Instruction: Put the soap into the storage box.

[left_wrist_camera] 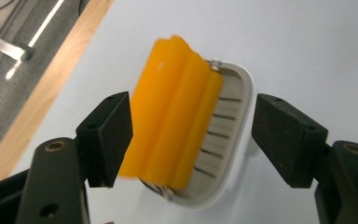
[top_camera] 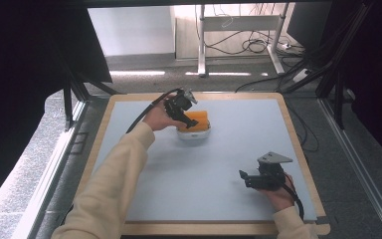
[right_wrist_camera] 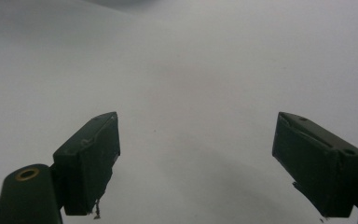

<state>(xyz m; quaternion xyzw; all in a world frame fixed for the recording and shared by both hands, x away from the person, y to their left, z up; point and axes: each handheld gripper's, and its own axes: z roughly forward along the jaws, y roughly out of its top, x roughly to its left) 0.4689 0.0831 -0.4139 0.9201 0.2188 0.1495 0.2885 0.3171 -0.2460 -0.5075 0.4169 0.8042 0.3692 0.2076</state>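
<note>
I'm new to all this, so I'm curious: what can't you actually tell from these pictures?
- High view: the left hand-held gripper covers part of the orange block and white holder.
- Left gripper view: the block's near end is motion-blurred.
- Right gripper view: the right hand-held gripper faces bare table.

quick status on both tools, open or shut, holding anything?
Left tool: open, jaws either side of the orange block in the white holder, not gripping.
Right tool: open, empty.
</note>
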